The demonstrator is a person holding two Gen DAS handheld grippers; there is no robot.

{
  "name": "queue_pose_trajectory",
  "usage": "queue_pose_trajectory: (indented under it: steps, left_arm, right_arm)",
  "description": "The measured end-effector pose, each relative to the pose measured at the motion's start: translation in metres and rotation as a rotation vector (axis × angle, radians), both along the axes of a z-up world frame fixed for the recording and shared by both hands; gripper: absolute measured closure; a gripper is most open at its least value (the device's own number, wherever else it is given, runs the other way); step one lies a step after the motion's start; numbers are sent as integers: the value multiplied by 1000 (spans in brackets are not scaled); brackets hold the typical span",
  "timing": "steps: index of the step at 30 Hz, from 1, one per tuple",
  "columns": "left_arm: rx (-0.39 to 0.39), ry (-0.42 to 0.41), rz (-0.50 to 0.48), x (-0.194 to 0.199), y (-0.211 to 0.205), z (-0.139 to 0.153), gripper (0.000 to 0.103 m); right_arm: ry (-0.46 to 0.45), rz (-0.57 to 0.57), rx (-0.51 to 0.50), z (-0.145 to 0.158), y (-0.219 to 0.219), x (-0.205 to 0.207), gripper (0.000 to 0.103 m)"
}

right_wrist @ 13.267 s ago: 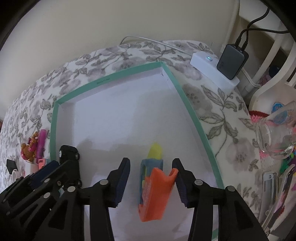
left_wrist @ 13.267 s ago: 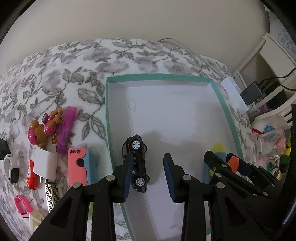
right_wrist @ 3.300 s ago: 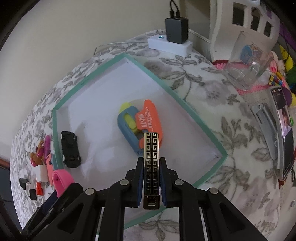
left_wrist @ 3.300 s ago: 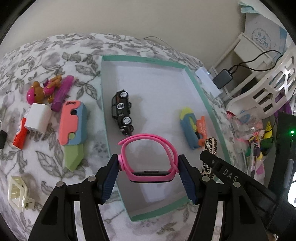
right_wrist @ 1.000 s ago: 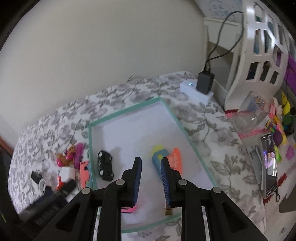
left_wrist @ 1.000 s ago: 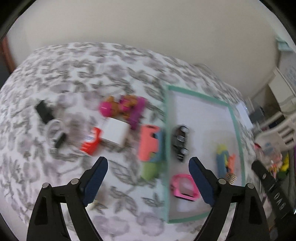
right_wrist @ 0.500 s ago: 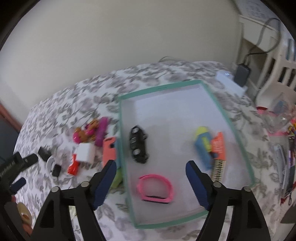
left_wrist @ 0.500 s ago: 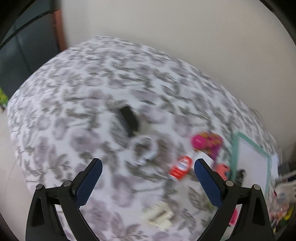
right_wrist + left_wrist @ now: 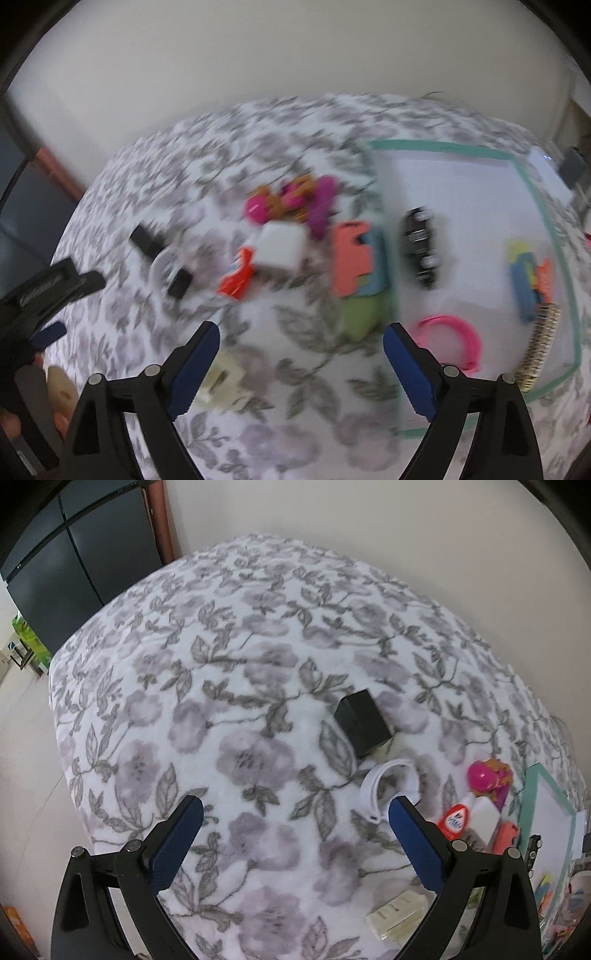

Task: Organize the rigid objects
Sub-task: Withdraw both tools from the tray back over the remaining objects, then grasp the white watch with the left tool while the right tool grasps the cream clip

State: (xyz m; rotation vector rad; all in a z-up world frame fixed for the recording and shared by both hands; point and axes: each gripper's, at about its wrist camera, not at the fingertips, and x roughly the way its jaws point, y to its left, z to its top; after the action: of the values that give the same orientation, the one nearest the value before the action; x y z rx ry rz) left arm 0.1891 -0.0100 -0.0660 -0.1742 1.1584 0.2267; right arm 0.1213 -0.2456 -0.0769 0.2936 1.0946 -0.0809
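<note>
My left gripper (image 9: 291, 842) is open and empty above the floral cloth, near a black box (image 9: 362, 723) and a white band (image 9: 391, 790). My right gripper (image 9: 301, 365) is open and empty, high over the loose items; this view is blurred. The teal-rimmed tray (image 9: 535, 188) at the right holds a black toy car (image 9: 419, 245), a pink band (image 9: 452, 341), a blue and orange toy (image 9: 530, 284) and a gold patterned bar (image 9: 537, 347). On the cloth lie a white block (image 9: 280, 247), a red item (image 9: 236, 277), a pink doll (image 9: 280, 203) and a coral and green toy (image 9: 356, 266).
A cream plastic piece (image 9: 400, 912) lies by my left gripper's right finger and shows in the right wrist view (image 9: 219, 380). The cloth's left edge drops to the floor (image 9: 26, 775). A dark cabinet (image 9: 74, 554) stands at the far left. The tray corner (image 9: 546, 812) shows at right.
Both grippers swung left, away from the tray. The left view now looks at the black box and white band. The right view has shifted over the loose items.
</note>
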Motion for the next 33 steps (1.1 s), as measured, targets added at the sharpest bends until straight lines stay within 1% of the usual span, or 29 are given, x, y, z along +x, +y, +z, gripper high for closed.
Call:
queue_pose_trajectory:
  steps: [3, 6, 9, 14, 17, 20, 23, 30, 33]
  left_arm:
    - [-12, 43, -13, -1, 2, -10, 3]
    - [-25, 72, -16, -1, 2, -17, 3]
    - [-44, 81, -13, -1, 3, -18, 3]
    - [-60, 94, -15, 0, 2, -22, 3]
    - [-67, 97, -14, 0, 2, -23, 3]
    - [-63, 101, -12, 0, 3, -24, 3]
    - [-61, 106, -22, 2, 1, -26, 3]
    - [-76, 110, -24, 12, -4, -35, 3]
    - [-118, 101, -18, 19, -6, -41, 3]
  right_arm:
    - [45, 85, 13, -11, 20, 4, 11]
    - [88, 151, -4, -20, 34, 4, 11]
    - [113, 204, -10, -26, 43, 3, 11]
    - [146, 271, 21, -35, 56, 2, 11]
    - [166, 311, -20, -43, 66, 1, 11]
    - [172, 316, -59, -48, 71, 1, 11]
    - [165, 294, -73, -52, 68, 4, 11]
    - [126, 193, -57, -53, 44, 11, 11]
    - [107, 160, -50, -51, 35, 13, 11]
